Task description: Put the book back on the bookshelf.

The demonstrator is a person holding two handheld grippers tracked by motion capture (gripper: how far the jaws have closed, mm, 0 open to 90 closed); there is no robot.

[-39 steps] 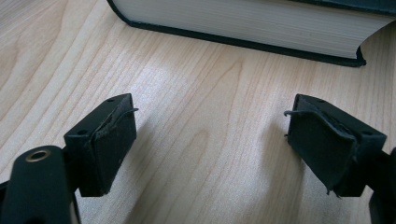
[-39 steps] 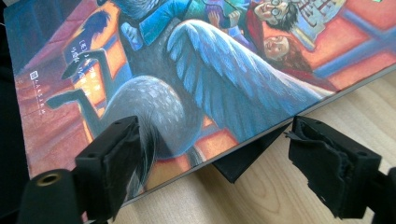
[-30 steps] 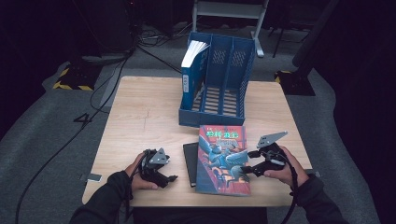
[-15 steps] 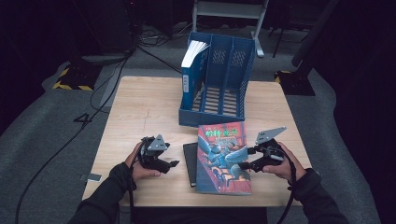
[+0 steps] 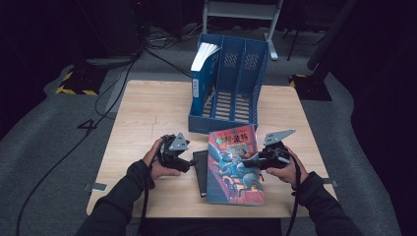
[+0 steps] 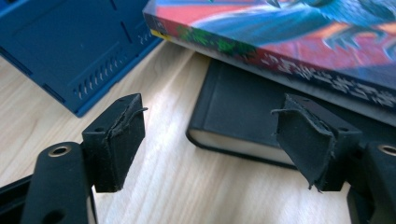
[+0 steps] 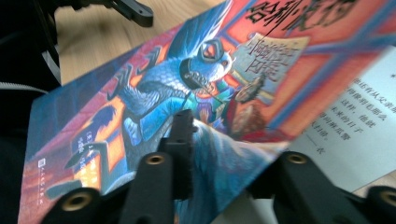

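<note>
1. Here, from above: the colourful book point(image 5: 235, 164) lies near the table's point(image 5: 147, 113) front edge, overlapping a black book point(image 5: 200, 169); the blue file rack point(image 5: 231, 88) stands behind — bare wood on the left.
2. Left gripper view: the left gripper point(image 6: 210, 135) is spread wide, nothing between its pads, facing the black book's corner.
3. Right gripper view: the right gripper point(image 7: 229, 168) — jaws just closing — pinches the colourful book's lifted cover edge.
</note>
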